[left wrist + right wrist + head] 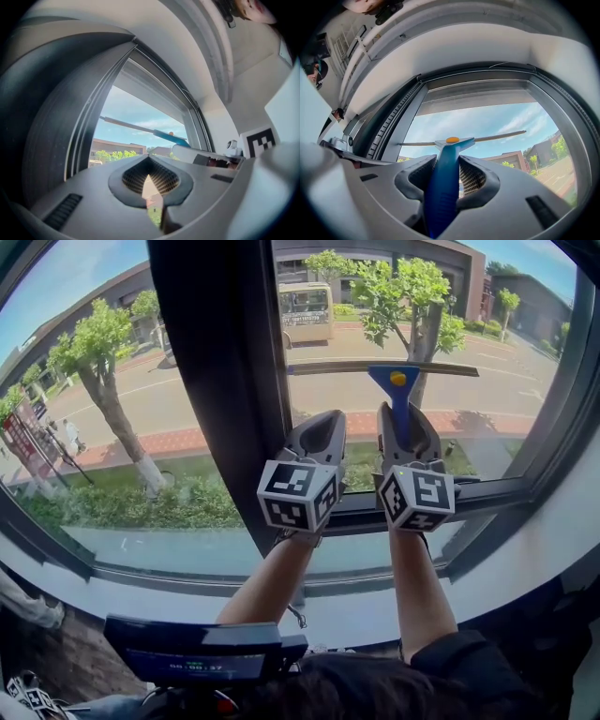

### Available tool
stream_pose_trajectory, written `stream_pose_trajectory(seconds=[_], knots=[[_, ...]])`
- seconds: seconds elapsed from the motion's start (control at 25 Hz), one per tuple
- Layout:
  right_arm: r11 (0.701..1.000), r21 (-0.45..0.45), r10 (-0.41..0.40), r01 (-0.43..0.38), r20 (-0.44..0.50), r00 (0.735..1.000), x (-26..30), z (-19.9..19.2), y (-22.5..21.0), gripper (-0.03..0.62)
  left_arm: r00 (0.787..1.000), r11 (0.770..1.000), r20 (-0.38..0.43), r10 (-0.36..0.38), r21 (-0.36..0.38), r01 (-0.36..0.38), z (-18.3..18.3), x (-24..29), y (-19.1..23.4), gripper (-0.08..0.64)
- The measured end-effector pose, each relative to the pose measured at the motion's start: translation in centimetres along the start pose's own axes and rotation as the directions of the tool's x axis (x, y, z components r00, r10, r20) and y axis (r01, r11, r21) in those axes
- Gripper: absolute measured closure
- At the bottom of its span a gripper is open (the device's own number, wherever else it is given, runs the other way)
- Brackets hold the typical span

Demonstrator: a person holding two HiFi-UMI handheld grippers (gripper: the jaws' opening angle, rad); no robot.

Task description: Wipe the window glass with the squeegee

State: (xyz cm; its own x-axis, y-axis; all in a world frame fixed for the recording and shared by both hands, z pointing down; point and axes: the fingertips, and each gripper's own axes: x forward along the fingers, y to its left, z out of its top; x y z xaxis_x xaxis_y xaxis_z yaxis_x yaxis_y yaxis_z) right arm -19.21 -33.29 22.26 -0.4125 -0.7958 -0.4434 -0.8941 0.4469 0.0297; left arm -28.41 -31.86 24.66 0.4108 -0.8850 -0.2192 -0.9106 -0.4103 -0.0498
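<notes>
Right gripper (405,427) has its fingers clamped on the handle (443,183) of the blue plastic squeegee with a long grey blade (394,381). The handle fills the gap between the fingers. The squeegee is up at the clear window glass (497,381) of the right pane, straight ahead of and above the fingers. The handle runs up from the fingers. The blade (380,368) has its long axis horizontal, crosswise to the handle, and its left end is near the dark vertical window post (211,381).

The coming stroke likely pulls down toward the lower frame (487,488), so blade-above-fingers is the relation that matters. Left gripper (319,432) sits just beside the right one, in front of the post, with its fingers together and nothing in them.

Hard to tell:
- whether the blade edge actually presses on the glass
- any water or streaks
- the lower handle end, which is buried between the fingers
</notes>
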Motion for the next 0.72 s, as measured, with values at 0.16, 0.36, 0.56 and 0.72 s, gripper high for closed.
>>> stream_pose_trajectory(seconds=[0.16, 0.36, 0.56, 0.72], knots=[[1.000, -0.014, 0.000, -0.001, -0.017, 1.000, -0.6, -0.9, 0.0, 0.451, 1.000, 1.000, -0.014, -0.003, -0.017, 0.002, -1.1, -0.1, -0.1, 0.565], [1.000, -0.015, -0.003, 0.003, -0.023, 1.000, -1.4, -2.0, -0.1, 0.451, 1.000, 1.000, -0.022, -0.004, -0.010, 0.004, -2.2, -0.3, -0.4, 0.565], [1.000, -0.004, -0.004, 0.004, -0.043, 0.999, -2.5, -3.6, 0.0, 0.451, 0.999, 1.000, -0.041, -0.013, -0.019, 0.012, -3.4, -0.7, -0.7, 0.565], [1.000, 0.002, -0.007, 0.007, -0.069, 0.998, -3.2, -4.9, -0.2, 0.451, 0.998, 1.000, -0.067, -0.017, -0.024, 0.016, -4.5, -0.7, -0.8, 0.565]])
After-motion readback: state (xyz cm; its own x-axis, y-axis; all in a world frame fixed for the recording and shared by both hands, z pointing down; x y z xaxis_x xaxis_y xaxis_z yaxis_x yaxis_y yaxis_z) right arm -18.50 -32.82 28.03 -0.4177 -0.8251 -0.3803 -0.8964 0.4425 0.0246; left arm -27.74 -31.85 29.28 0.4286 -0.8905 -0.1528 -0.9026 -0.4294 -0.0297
